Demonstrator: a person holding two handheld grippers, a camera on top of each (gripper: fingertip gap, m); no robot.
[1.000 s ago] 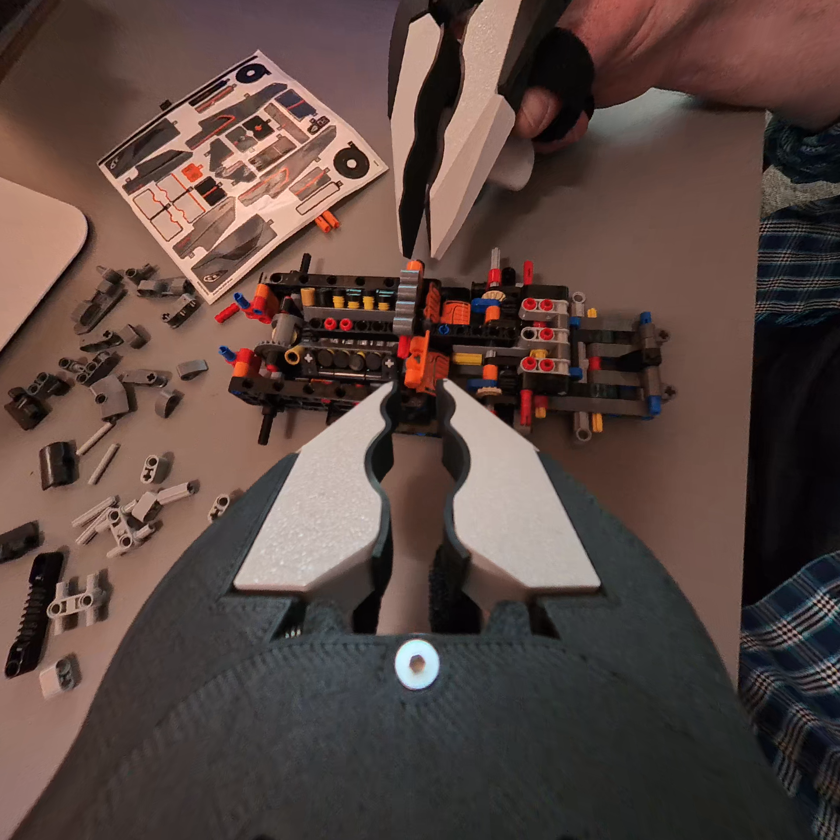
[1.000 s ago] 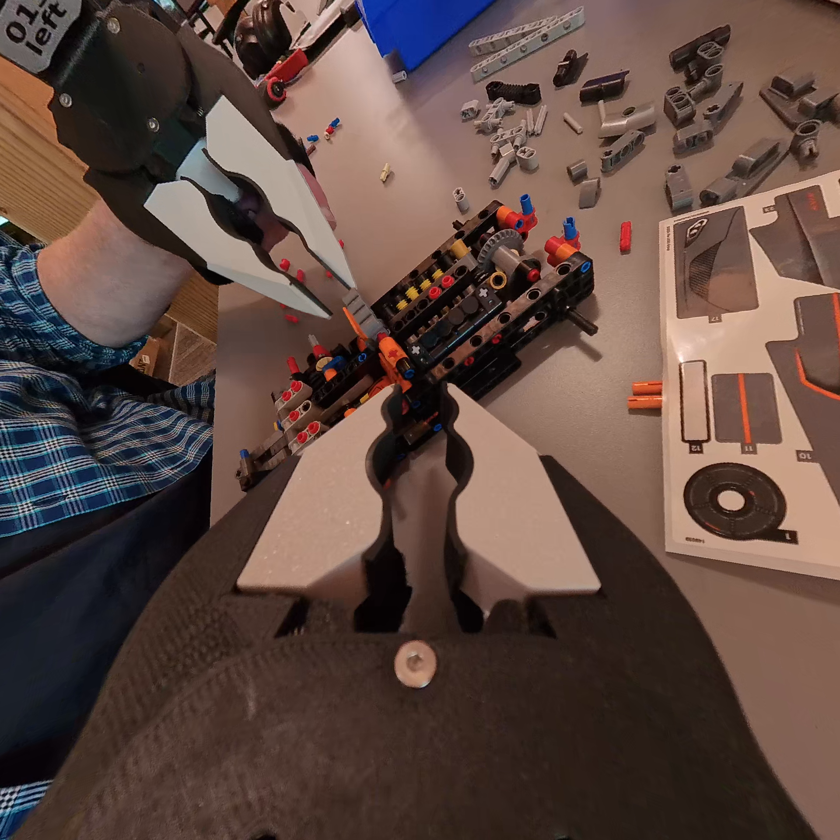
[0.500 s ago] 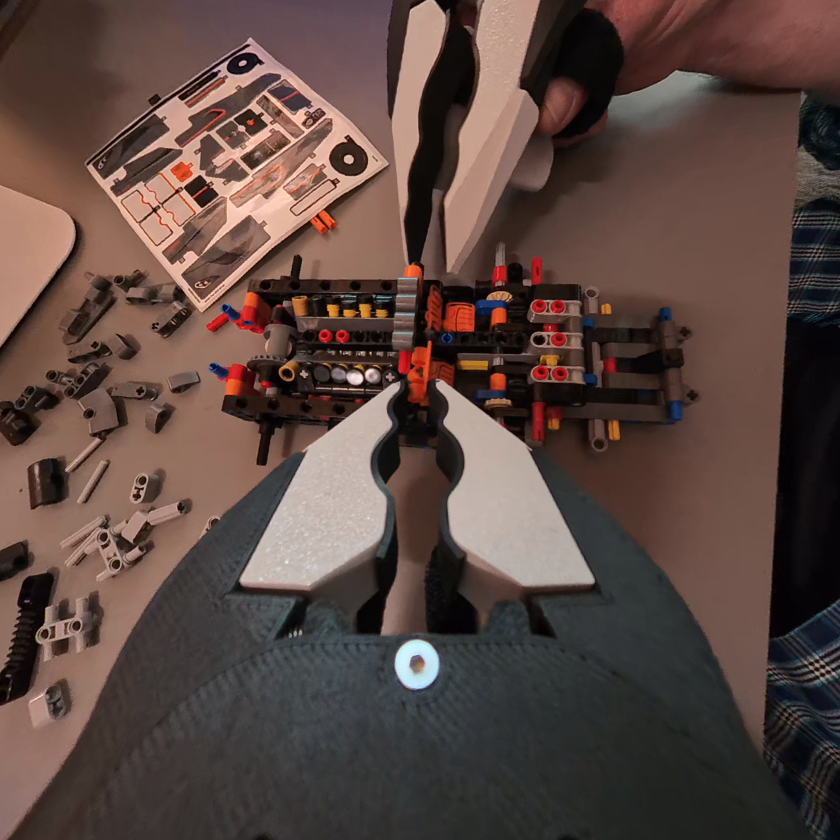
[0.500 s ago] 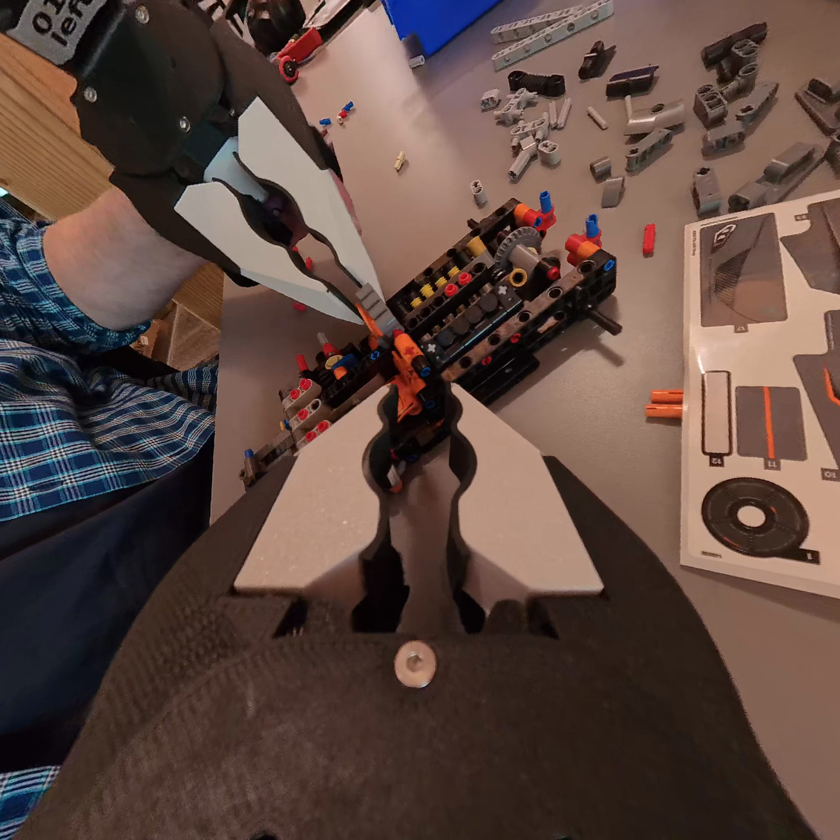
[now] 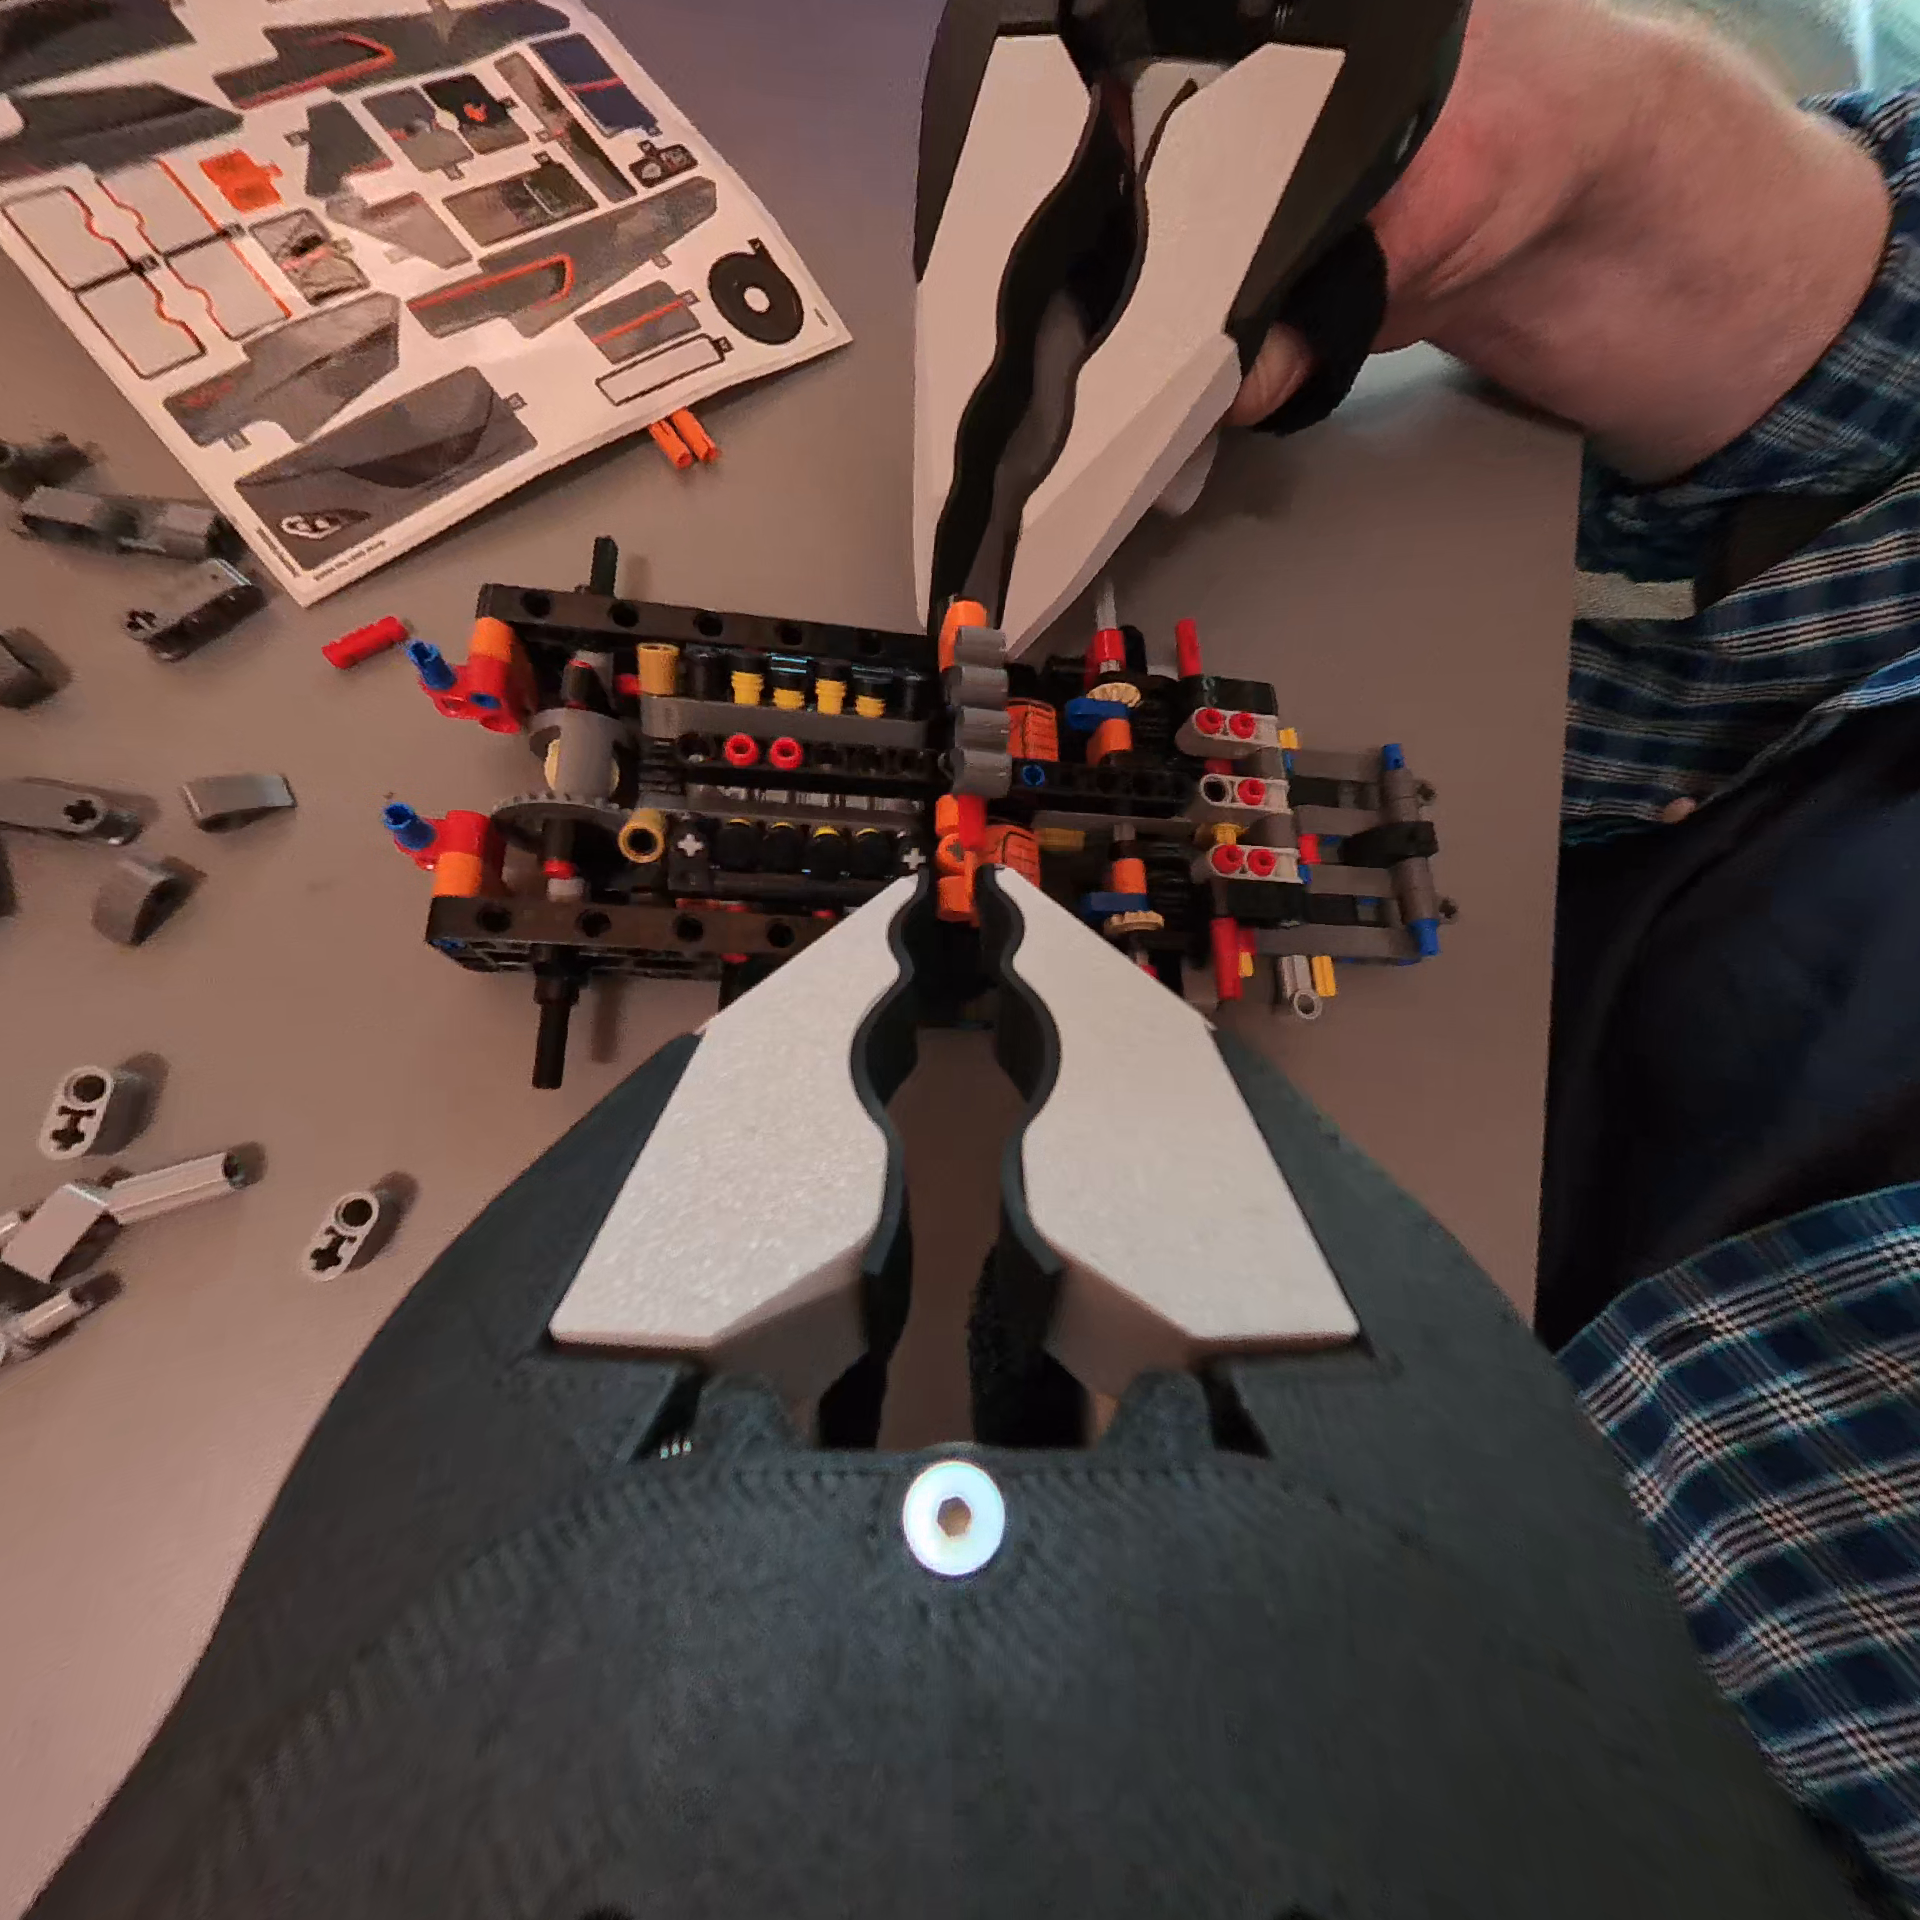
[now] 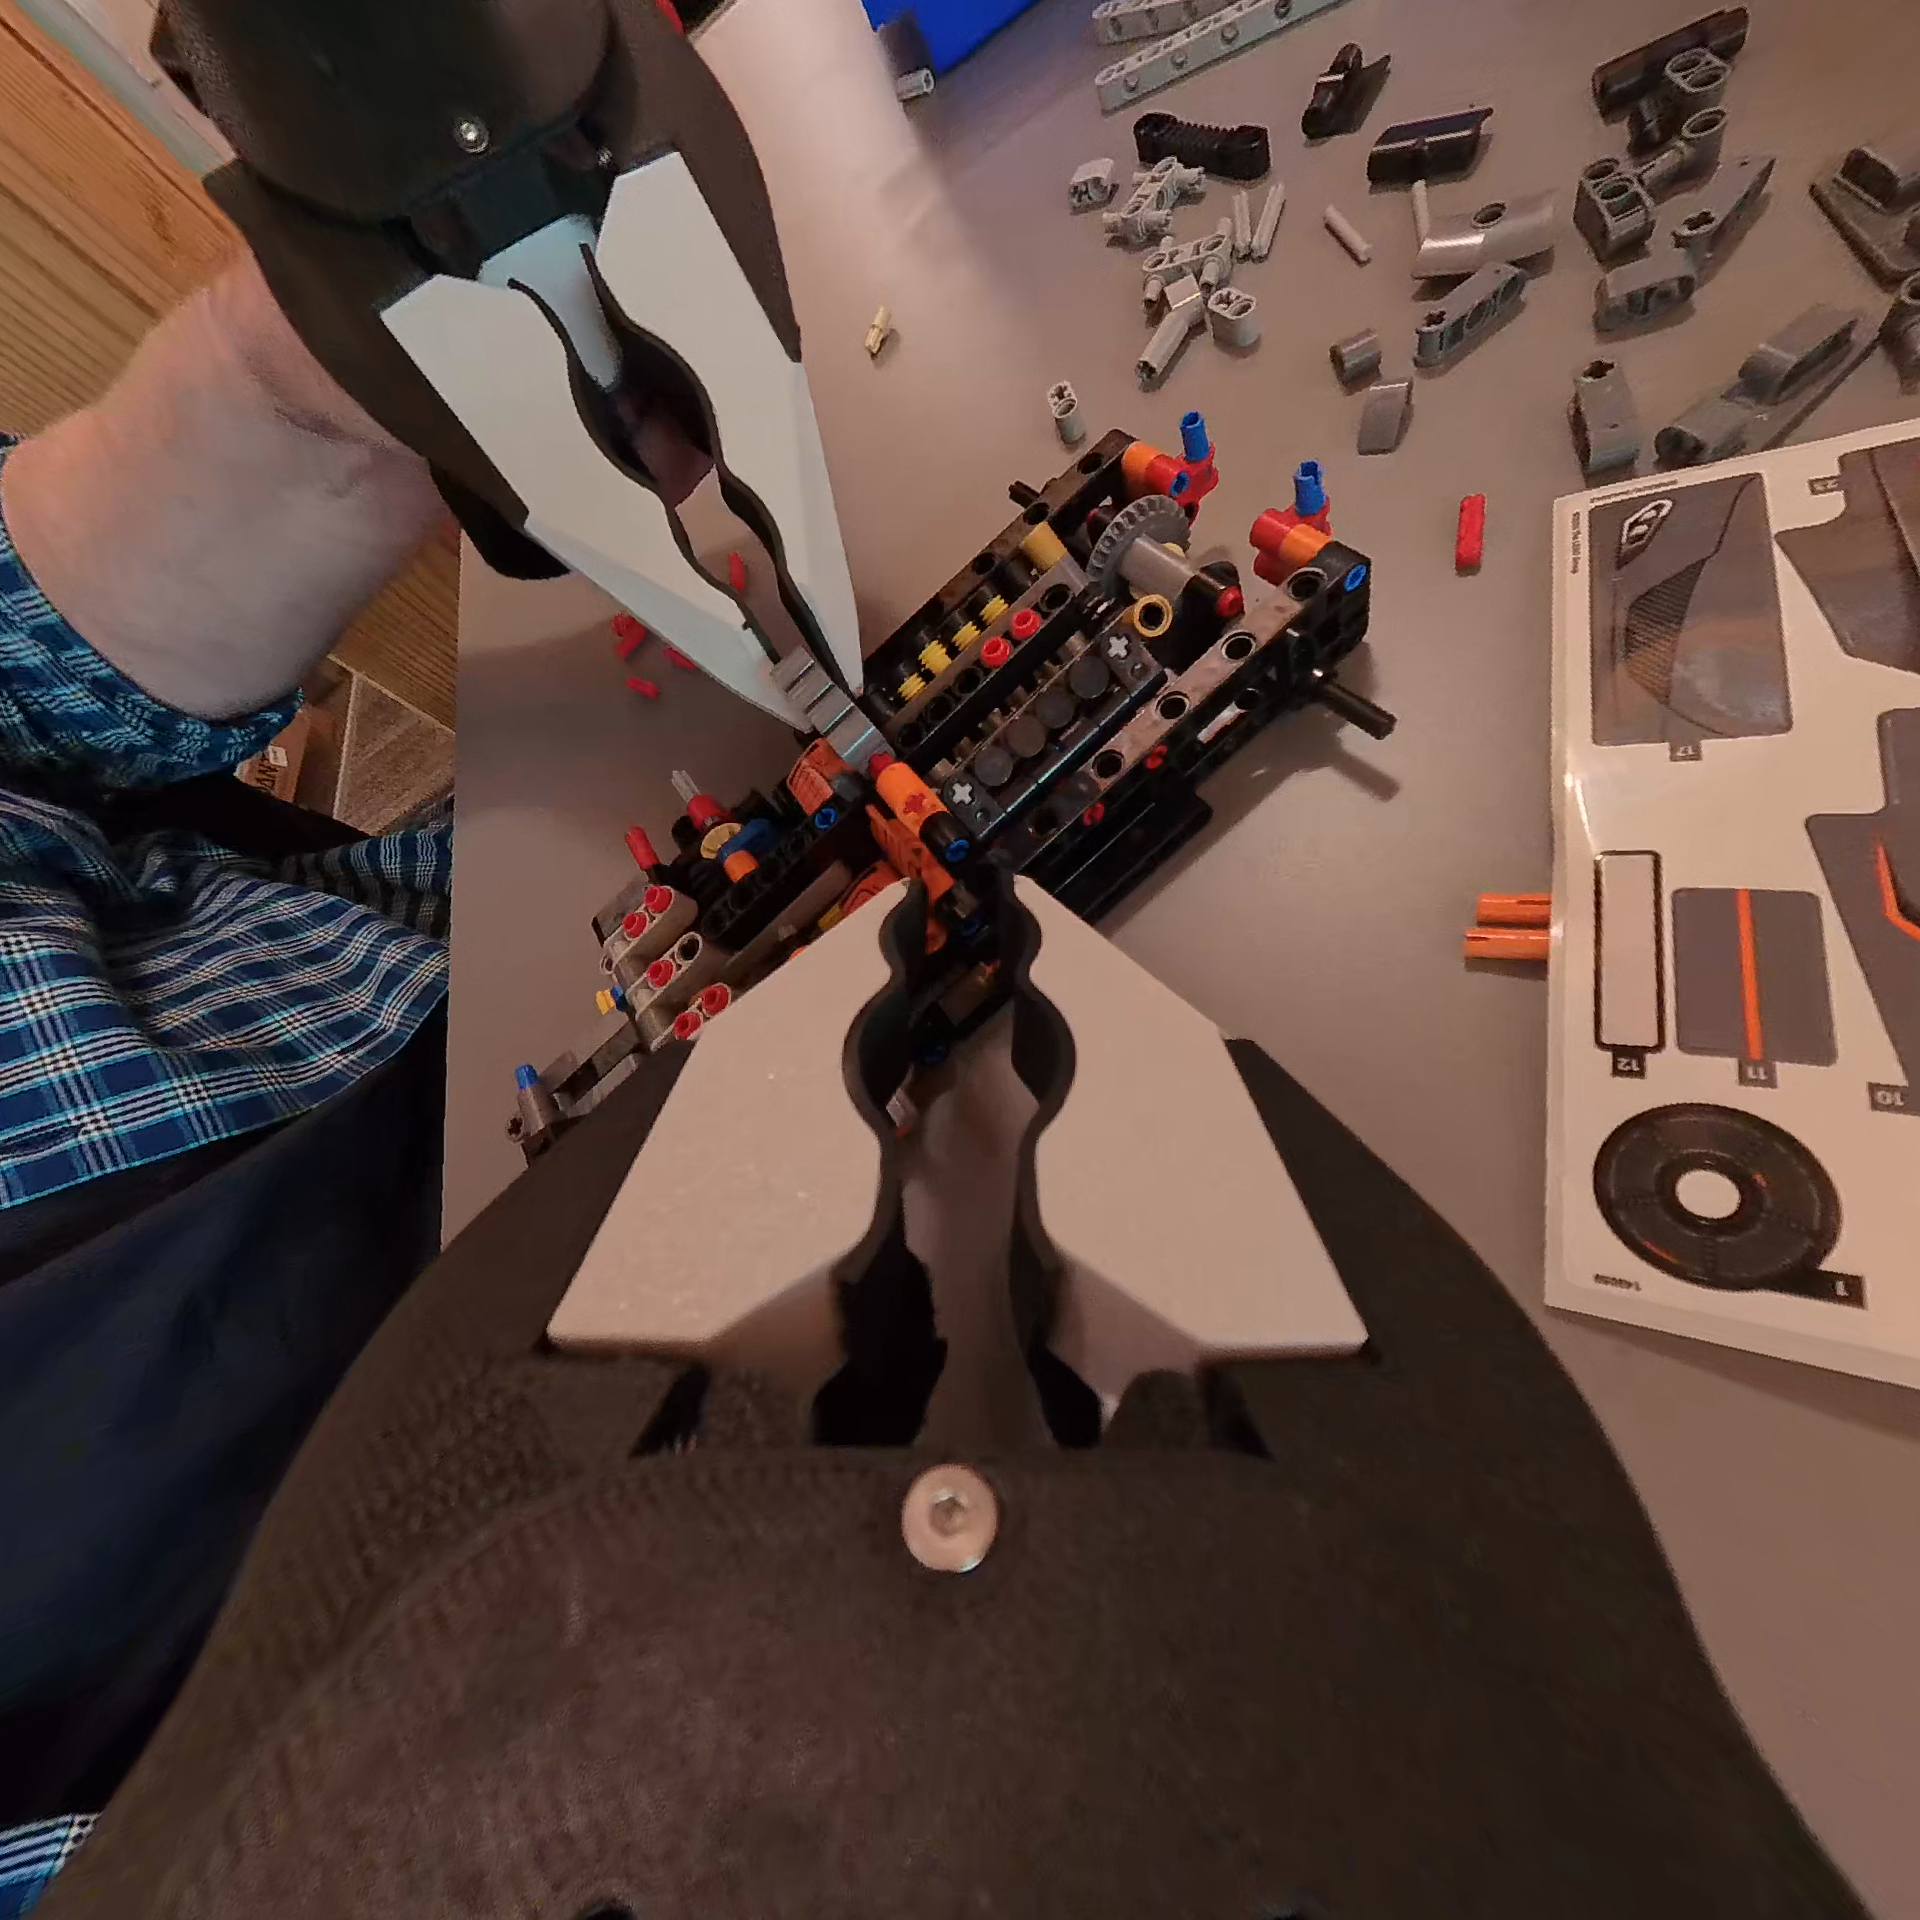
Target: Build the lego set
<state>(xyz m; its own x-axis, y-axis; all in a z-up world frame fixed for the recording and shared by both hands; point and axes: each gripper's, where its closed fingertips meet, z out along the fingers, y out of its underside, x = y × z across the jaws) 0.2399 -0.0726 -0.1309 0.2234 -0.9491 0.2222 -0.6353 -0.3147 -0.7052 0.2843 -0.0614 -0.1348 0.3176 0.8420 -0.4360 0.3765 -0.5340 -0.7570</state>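
Note:
A black Lego chassis (image 5: pixel 790 790) with red, yellow, blue and orange parts lies flat on the grey table; it also shows in the right wrist view (image 6: pixel 1091 707). A grey-and-orange cross piece (image 5: pixel 980 727) spans its middle. My left gripper (image 5: pixel 958 883) is shut on the near orange end of that piece. My right gripper (image 5: pixel 971 613) comes down from above, shut on the far orange end. In the right wrist view, the right gripper (image 6: pixel 951 899) pinches the orange end, and the left gripper (image 6: pixel 826 691) pinches the grey end (image 6: pixel 831 707).
A sticker sheet (image 5: pixel 395 260) lies behind the chassis, with two orange pins (image 5: pixel 681 436) at its edge. Loose grey pieces (image 5: pixel 125 821) are scattered to the left, and several more show in the right wrist view (image 6: pixel 1455 260). The table edge and a plaid sleeve (image 5: pixel 1745 623) are on the right. Across from one pair of fingers to the other is roughly 6 cm.
Both grippers have come closer to the chassis and closed on the two ends of the cross piece. The chassis has stayed on the table.

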